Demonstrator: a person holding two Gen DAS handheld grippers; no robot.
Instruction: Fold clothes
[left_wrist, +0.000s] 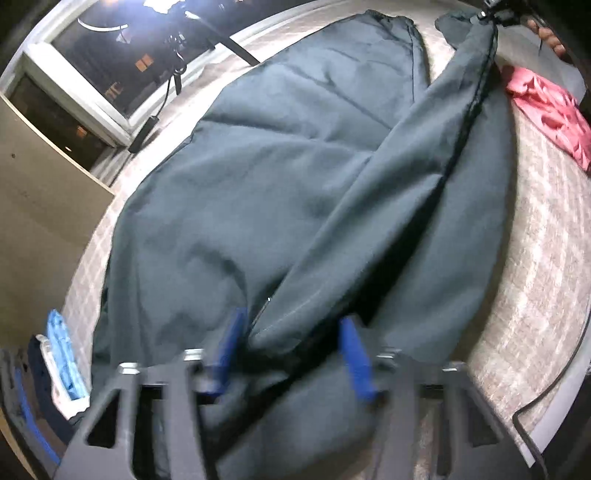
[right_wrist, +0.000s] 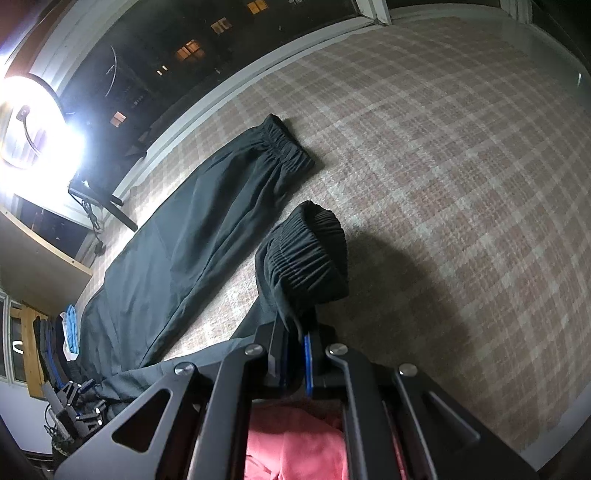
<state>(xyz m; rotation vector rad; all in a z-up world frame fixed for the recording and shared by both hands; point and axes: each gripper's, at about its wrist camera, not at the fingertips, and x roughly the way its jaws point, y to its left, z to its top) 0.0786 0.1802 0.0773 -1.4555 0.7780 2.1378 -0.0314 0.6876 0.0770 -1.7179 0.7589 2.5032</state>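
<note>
Dark grey-green trousers (left_wrist: 258, 184) lie lengthwise on a plaid bed cover (right_wrist: 443, 184). In the left wrist view my left gripper (left_wrist: 291, 325) is open at the near waist end, its blue pads (left_wrist: 231, 343) wide apart on either side of a raised fold. At the far end, the right gripper (left_wrist: 491, 16) lifts one trouser leg off the bed. In the right wrist view my right gripper (right_wrist: 295, 332) is shut on that leg just behind its elastic cuff (right_wrist: 306, 254). The other leg's cuff (right_wrist: 284, 155) lies flat. The left gripper (right_wrist: 79, 402) shows small at the lower left.
A pink garment (left_wrist: 546, 110) lies crumpled on the bed to the right, under the right gripper (right_wrist: 295, 443). A stack of folded clothes (left_wrist: 59, 362) sits left of the waist end. A dark window (left_wrist: 110, 55), a bright lamp (right_wrist: 29, 122) and a black cable (left_wrist: 554, 387) border the bed.
</note>
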